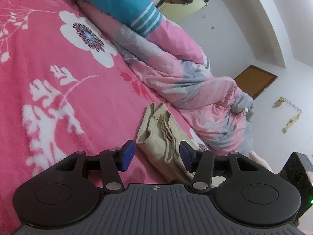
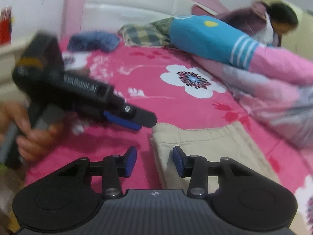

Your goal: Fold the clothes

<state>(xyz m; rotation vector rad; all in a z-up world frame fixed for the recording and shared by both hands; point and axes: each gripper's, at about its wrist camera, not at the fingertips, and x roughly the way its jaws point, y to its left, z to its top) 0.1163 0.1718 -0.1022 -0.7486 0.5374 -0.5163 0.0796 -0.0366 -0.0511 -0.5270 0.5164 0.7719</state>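
Observation:
Beige trousers lie folded on the pink floral bedsheet, waistband and drawstring showing. My left gripper hovers over their near end with the jaws apart; its blue pads touch no cloth. In the right wrist view the trousers lie just ahead. My right gripper is open over their left edge, pads clear of the fabric. The left gripper, held by a hand, comes in from the left, its tip at the trousers' far left corner.
A rumpled pink and grey quilt runs along the bed's right side, with a blue striped pillow on it. A checked pillow and a folded blue cloth lie near the headboard. A person is behind the pillow.

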